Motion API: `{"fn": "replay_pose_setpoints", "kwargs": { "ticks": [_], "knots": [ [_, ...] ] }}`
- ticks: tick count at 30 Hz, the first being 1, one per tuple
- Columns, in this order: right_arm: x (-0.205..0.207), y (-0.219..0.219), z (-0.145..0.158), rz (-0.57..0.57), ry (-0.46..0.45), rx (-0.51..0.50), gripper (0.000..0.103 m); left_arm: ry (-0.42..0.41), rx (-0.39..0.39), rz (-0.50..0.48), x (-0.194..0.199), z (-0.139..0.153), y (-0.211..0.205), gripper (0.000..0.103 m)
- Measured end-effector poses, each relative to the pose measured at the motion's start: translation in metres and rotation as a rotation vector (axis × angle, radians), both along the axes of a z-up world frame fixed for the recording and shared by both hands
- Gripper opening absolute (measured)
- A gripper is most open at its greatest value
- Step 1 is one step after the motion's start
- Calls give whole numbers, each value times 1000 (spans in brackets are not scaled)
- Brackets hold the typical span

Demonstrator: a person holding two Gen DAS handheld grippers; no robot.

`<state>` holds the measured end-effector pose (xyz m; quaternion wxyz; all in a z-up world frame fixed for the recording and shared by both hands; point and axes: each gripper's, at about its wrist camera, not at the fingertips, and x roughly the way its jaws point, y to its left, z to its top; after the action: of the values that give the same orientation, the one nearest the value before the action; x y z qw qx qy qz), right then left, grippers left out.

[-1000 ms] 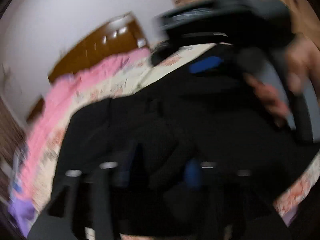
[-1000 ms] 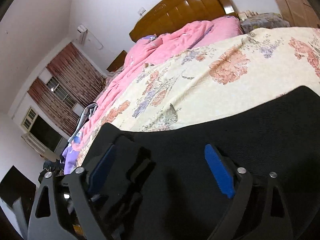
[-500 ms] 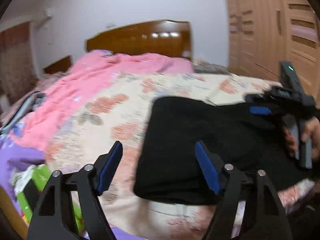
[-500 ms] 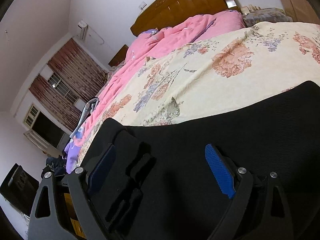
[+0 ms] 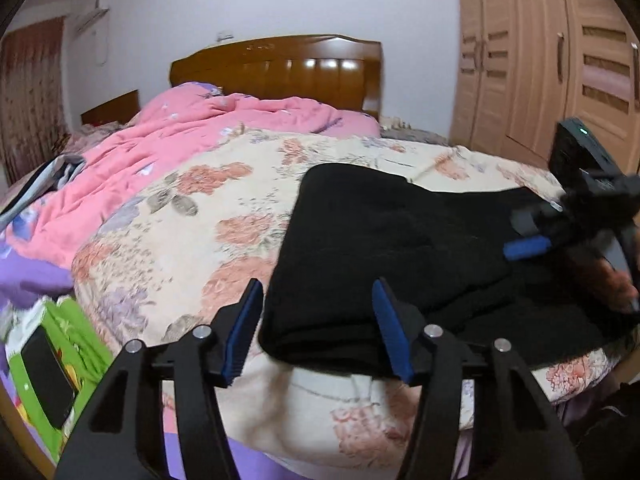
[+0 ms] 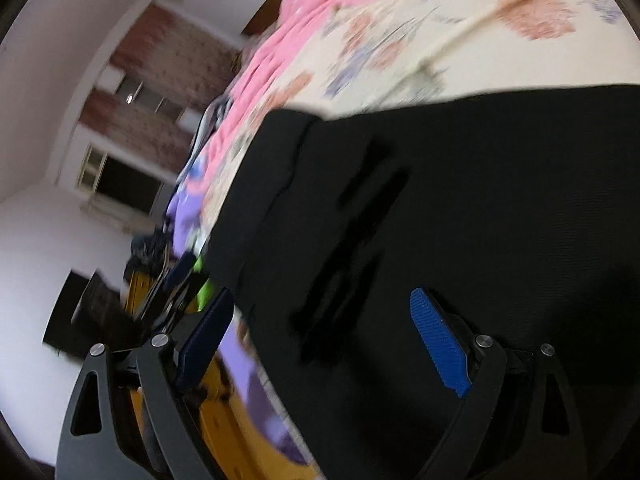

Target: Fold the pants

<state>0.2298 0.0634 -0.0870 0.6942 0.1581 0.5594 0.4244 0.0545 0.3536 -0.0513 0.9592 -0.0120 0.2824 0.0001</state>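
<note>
The black pants [image 5: 380, 240] lie folded into a thick block on the floral bedspread [image 5: 192, 240], near the bed's front edge. My left gripper [image 5: 318, 332] hovers at their near left corner. Its jaws are closing with that corner between the blue pads [image 5: 244, 332], and a gap still shows on the left. My right gripper [image 5: 520, 234], held by a hand [image 5: 616, 284], rests over the right part of the pants. In the right wrist view the right gripper [image 6: 324, 340] stands wide open above the pants [image 6: 460, 200], whose left edge runs between its fingers.
A pink quilt [image 5: 180, 140] is bunched towards the wooden headboard [image 5: 280, 68]. A wardrobe [image 5: 540, 60] stands to the right. A green box [image 5: 52, 360] lies on a purple sheet [image 5: 32, 272] at the lower left. A window [image 6: 116, 176] and floor clutter lie beyond the bed's left side.
The left gripper pulled back off the pants, rolled level and came to their near left corner, with its jaws narrower. The right gripper swung left and lower over the pants, still wide open.
</note>
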Motion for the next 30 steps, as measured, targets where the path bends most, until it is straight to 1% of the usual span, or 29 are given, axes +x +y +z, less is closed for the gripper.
{"fn": "replay_pose_setpoints", "kwargs": {
  "ticks": [2,4,5,7,8,9,10,11,12,13,14,15,17,18,20,22,23,24,25,26,28,29,30],
  "knots": [
    [-6,15,-2,46,16,-15,88,-16,-43,18,-3,-4,4,65],
    [-5,26,-4,59,16,-27,88,-20,-89,22,-3,-8,7,66],
    [-2,29,-4,58,25,-21,88,-21,-99,19,-2,-10,7,66],
    [8,33,-5,37,75,13,88,-19,-102,7,1,-12,5,67],
    [11,34,-6,31,90,32,82,-19,-100,4,1,-13,3,68],
    [13,35,-7,25,98,42,78,-20,-100,2,0,-13,2,69],
    [15,37,-9,11,101,42,71,-20,-101,-1,0,-14,2,69],
    [16,38,-12,1,98,32,58,-20,-100,-1,-1,-14,2,70],
    [15,39,-16,-9,94,17,50,-20,-94,0,-3,-14,2,70],
    [12,36,-18,-20,88,23,34,-19,-86,-1,-4,-13,2,70],
    [10,32,-20,-32,75,42,23,-18,-76,-2,-5,-13,1,71],
    [6,27,-16,-45,42,72,20,-16,-64,-5,-7,-12,0,75],
    [2,23,-2,-52,-27,84,18,-9,-15,-11,-13,-11,-5,80],
    [-3,22,16,-48,-97,96,18,-8,9,-18,-17,-10,-8,82],
    [-8,22,43,-36,-179,132,18,-1,58,-27,-24,-9,-14,87],
    [-16,20,75,-13,-265,165,18,19,94,-7,-25,-11,-15,87],
    [-22,18,90,-2,-309,179,18,26,95,6,-24,-12,-14,87],
    [-25,16,99,4,-336,187,18,24,86,15,-23,-12,-13,87],
    [-31,11,111,10,-373,197,18,14,56,24,-20,-10,-11,87],
    [-37,4,120,12,-405,206,18,1,24,24,-19,-8,-10,87],
    [-45,-14,131,3,-434,227,18,-39,-58,3,-14,0,-10,89],
    [-51,-27,135,-9,-447,240,18,-40,-71,8,-9,1,-11,92],
    [-55,-38,136,-23,-460,248,18,-28,-64,21,-2,-1,-14,93]
  ]
}}
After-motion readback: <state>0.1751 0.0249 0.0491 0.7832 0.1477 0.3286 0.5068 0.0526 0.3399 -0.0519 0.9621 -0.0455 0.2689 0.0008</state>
